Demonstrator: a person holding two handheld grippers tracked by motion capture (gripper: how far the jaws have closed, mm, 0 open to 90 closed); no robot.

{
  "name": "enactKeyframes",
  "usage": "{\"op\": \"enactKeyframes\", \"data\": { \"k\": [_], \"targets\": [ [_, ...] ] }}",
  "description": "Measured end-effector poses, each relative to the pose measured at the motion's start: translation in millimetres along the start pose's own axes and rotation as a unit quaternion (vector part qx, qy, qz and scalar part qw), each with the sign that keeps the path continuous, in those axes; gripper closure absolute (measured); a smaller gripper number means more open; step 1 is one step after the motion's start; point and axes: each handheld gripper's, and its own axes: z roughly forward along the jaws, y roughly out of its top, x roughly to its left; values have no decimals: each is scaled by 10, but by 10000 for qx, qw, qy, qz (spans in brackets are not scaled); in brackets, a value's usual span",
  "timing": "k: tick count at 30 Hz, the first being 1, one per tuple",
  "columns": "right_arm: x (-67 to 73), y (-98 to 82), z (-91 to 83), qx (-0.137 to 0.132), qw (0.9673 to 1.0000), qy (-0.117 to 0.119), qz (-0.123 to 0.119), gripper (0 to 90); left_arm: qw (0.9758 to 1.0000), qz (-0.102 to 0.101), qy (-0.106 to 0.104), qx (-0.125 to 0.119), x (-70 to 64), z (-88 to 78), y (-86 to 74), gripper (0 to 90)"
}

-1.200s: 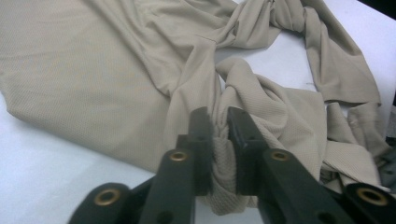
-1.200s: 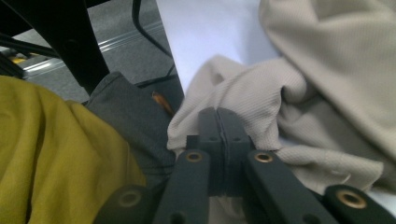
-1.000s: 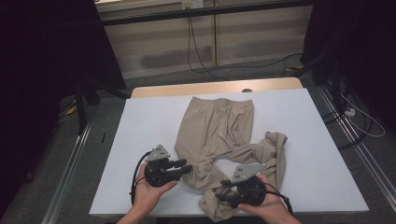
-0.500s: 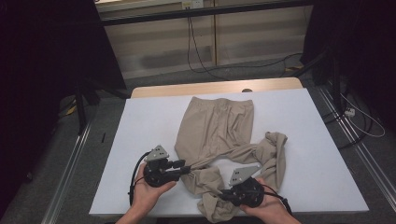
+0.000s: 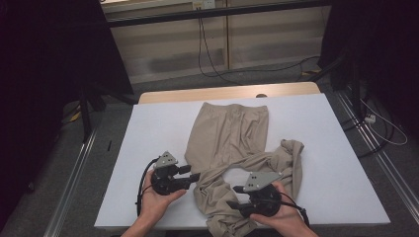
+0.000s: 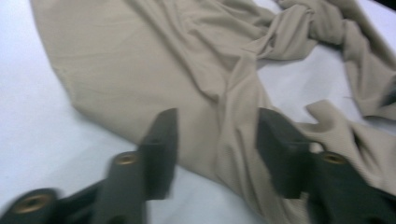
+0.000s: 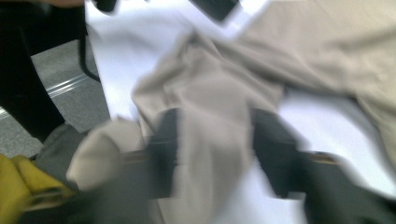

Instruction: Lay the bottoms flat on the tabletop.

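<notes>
Just ahead of the left gripper [image 5: 193,174], a pair of beige trousers [image 5: 232,143] is spread on the white table [image 5: 346,163], the waistband lying at the far end from both hands and the legs drawn back toward the near edge. In the left gripper view, the left gripper [image 6: 215,135] is seen with its jaws parted, having just been opening; a ridge of trouser leg lies between them, and no pad is seen pressing on it. Beside the right gripper [image 5: 236,196], the other trouser leg is bunched into a crumpled heap near the table's front edge. In the blurred right gripper view, the right gripper [image 7: 215,140] is shown with jaws apart, having just been opening, with a fold of cloth standing between them; whether the cloth is pinched cannot be told.
</notes>
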Motion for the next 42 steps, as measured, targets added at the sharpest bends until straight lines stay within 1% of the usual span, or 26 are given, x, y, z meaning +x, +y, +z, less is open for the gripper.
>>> {"op": "enactKeyframes", "data": {
  "k": [1,2,3,5,6,7,9,10,11,12,13,14,15,17,19,22,24,26,29,32,33,34,36,38,40,42],
  "targets": [
    [11,38,44,-11,9999,109,-28,728,10000,7,-3,-12,5,12,1,362],
    [31,72,107,33,9998,190,-83,781,10000,33,55,-26,5,24,3,307],
    [65,102,177,101,9993,333,-150,804,9999,92,141,-15,8,27,5,270],
    [152,143,326,242,9981,481,-315,795,9997,102,220,-44,19,34,4,221],
    [196,161,408,300,9970,599,-384,771,9996,92,243,-58,25,30,4,194],
    [223,166,451,336,9965,641,-422,731,9996,68,250,-74,31,25,5,181],
    [277,156,543,483,9950,625,-616,651,9995,73,283,-118,49,18,5,161],
    [298,138,577,563,9945,587,-654,619,9995,52,300,-129,54,18,4,151],
    [314,105,615,678,9936,486,-763,573,9994,41,308,-134,57,20,5,143],
    [323,83,636,759,9931,392,-799,534,9994,43,317,-132,61,24,5,142],
    [324,53,657,793,9925,315,-873,520,9994,35,323,-122,61,31,5,139],
    [319,38,650,732,9933,320,-837,525,9994,48,322,-99,62,35,7,135],
    [309,36,640,732,9936,307,-808,585,9994,41,322,-93,59,38,6,134],
    [274,25,590,766,9939,132,-779,761,9995,51,293,-70,54,41,8,134],
    [208,-17,525,692,9960,152,-542,827,9997,5,253,-43,61,53,9,114],
    [114,-65,372,558,9980,191,-212,838,9995,-29,308,1,69,66,8,82],
    [45,-93,257,446,9989,148,19,838,9994,-55,339,-32,61,63,9,73],
    [-28,-138,145,351,9991,71,239,831,9994,75,323,-56,41,62,6,61],
    [-160,-234,20,413,9976,-238,507,825,9994,78,320,-94,22,52,8,69],
    [-306,-314,-40,619,9935,-608,738,807,9994,118,317,-50,23,59,5,79],
    [-344,-316,-42,671,9919,-764,766,780,9995,104,299,-31,25,64,3,80],
    [-371,-311,-43,708,9910,-848,750,768,9995,89,291,-27,25,66,3,80],
    [-388,-284,-72,607,9917,-871,720,692,9995,110,302,-35,26,67,4,82],
    [-346,-224,-132,349,9941,-837,594,622,9995,116,295,-17,24,72,2,90],
    [-266,-147,-184,81,9965,-711,430,641,9995,129,297,-1,25,78,4,90],
    [-171,-90,-176,-85,9986,-447,255,749,9995,137,295,21,24,83,6,92]
  ]
}}
